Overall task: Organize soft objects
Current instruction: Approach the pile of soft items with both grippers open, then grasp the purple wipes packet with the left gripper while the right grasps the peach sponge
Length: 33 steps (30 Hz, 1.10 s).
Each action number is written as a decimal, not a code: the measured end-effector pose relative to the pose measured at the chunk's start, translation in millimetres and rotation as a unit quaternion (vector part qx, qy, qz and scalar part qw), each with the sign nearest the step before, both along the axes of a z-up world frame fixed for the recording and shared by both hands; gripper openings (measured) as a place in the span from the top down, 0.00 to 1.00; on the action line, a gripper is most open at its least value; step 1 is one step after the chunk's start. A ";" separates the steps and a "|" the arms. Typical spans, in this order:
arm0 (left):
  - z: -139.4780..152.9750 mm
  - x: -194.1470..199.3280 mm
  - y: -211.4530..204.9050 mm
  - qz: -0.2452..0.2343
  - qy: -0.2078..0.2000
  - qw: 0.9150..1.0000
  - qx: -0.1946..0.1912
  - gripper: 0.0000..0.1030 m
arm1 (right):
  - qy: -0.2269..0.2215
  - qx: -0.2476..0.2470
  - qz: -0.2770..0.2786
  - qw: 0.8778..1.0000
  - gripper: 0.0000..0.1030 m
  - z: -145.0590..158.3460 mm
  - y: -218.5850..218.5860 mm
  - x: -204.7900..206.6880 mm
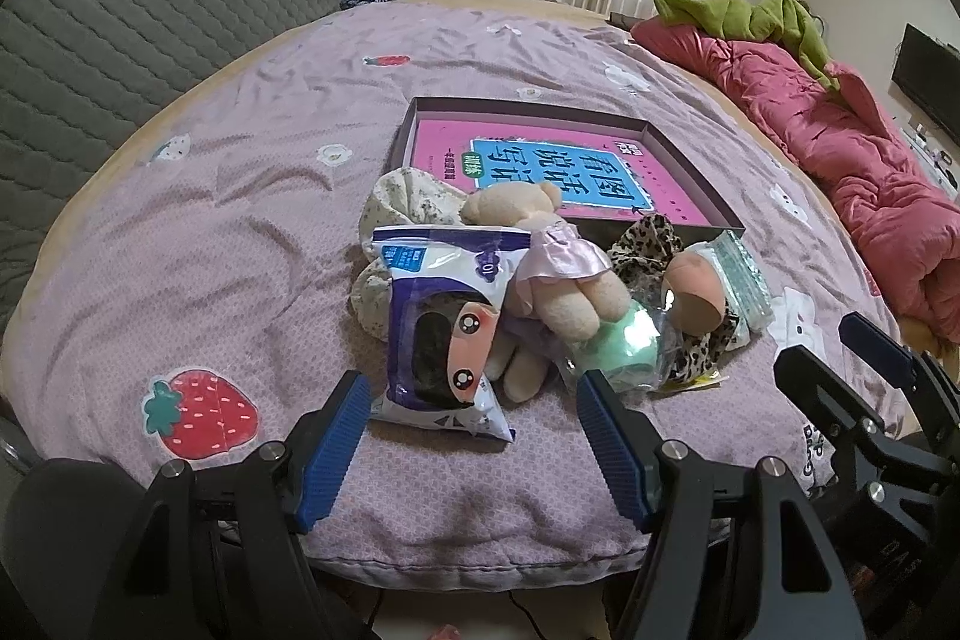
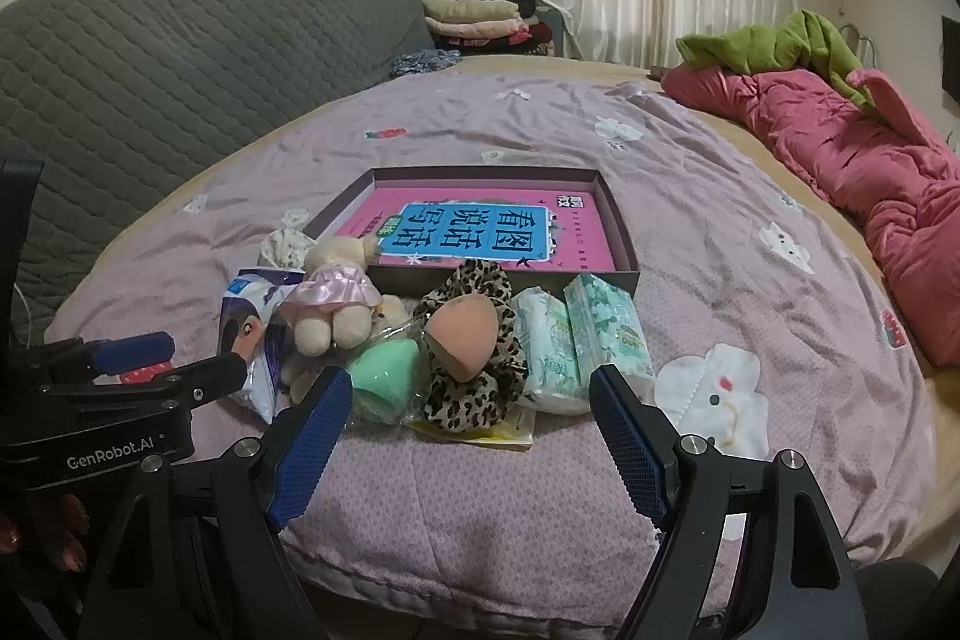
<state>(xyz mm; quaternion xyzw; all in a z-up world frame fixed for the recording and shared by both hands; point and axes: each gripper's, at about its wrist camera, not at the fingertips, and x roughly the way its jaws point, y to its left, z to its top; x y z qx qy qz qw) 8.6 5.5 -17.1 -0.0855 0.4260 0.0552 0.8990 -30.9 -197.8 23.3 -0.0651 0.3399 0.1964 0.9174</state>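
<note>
A purple bedspread carries a shallow open box mid-bed. Against its near wall lie a wet-wipes pack, teddy bear, leopard scrunchie, tissue packs and peach makeup sponge. Left gripper and right gripper hover at the bed's near edge, jaws wide, empty.

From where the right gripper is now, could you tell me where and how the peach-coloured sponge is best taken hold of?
Probably across its rounded upper body, coming from above and the near side. The peach-coloured sponge sits tilted on top of the leopard-print scrunchie, its top exposed, with the green sponge close on its left. The right gripper is open wide enough to straddle it.
</note>
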 end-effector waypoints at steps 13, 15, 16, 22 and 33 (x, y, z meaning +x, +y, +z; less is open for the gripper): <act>-13.5 13.8 27.7 0.022 0.017 0.999 -0.022 0.31 | -0.013 -0.021 0.030 0.999 0.20 -3.7 16.0 4.9; -17.5 17.7 31.0 0.024 0.023 0.999 -0.026 0.31 | -0.014 -0.025 0.034 0.999 0.20 -4.4 17.6 7.5; -20.1 20.3 32.3 0.025 0.027 0.999 -0.026 0.31 | -0.015 -0.028 0.034 0.999 0.20 -4.6 18.2 8.9; -29.4 31.7 34.6 0.030 0.039 0.998 -0.025 0.31 | -0.007 -0.043 0.044 0.998 0.20 -12.3 23.2 23.5; -42.7 50.0 36.2 0.026 0.053 0.997 -0.043 0.31 | -0.022 -0.088 0.065 0.994 0.36 -25.8 36.0 58.7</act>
